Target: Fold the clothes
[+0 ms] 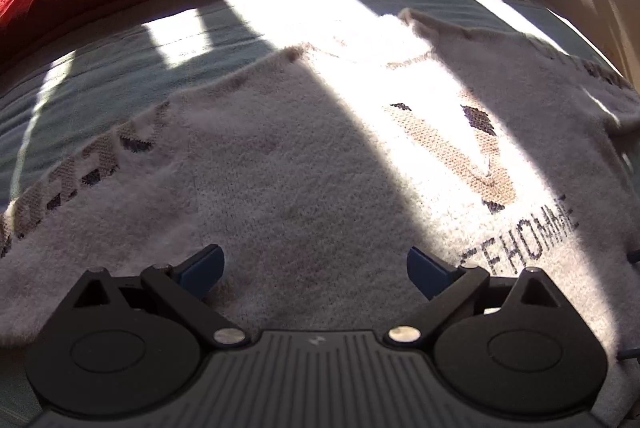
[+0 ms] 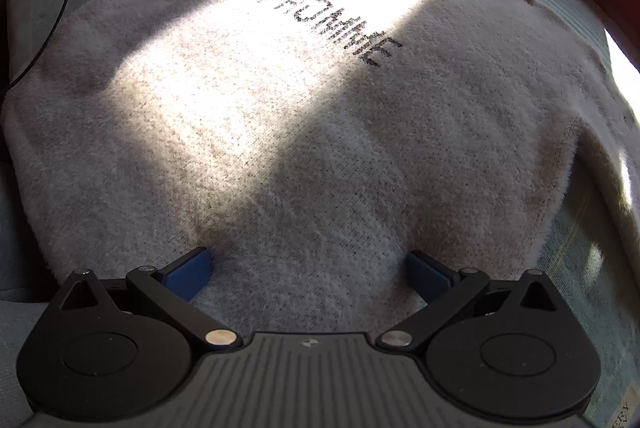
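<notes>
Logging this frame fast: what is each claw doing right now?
Left claw: open, empty, over the sweater.
Right claw: open, empty, over the same sweater.

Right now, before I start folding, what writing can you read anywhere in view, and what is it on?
"EHOMME" in dark knitted letters on the sweater, also seen at; letters before it are hidden or blurred.
"ERY" on a printed edge at the bottom right corner of the right view; the rest is cut off.
Nothing else readable.
</notes>
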`<action>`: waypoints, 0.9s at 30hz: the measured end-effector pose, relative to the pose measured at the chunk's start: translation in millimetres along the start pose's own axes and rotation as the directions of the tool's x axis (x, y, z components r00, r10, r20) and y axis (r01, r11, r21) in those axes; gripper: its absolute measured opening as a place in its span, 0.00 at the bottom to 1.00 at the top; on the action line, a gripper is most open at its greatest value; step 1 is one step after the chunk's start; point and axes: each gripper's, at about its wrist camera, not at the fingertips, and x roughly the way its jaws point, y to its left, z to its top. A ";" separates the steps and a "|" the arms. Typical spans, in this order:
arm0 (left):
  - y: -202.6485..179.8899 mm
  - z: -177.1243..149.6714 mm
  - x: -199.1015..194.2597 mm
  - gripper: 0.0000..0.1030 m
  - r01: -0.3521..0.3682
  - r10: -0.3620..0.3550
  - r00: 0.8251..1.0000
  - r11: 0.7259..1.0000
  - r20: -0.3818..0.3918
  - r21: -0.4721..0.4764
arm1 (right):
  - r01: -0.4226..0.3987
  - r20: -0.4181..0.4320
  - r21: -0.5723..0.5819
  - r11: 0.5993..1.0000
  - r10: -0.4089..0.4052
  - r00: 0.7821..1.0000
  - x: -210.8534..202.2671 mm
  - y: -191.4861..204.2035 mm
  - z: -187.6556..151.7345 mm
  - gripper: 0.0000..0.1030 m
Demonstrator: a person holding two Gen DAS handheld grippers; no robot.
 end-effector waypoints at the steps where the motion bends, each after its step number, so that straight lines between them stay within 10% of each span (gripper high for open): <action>1: 7.0 8.7 6.7 0.94 -0.019 0.019 1.000 0.999 -0.002 -0.032 | -0.001 -0.001 0.000 1.000 0.001 1.000 0.0 0.0 0.0 1.00; 27: 93.8 -9.4 20.4 0.98 -0.114 0.090 0.990 0.961 -0.105 -0.252 | -0.010 0.001 0.001 1.000 0.010 1.000 -0.4 -3.5 -0.3 1.00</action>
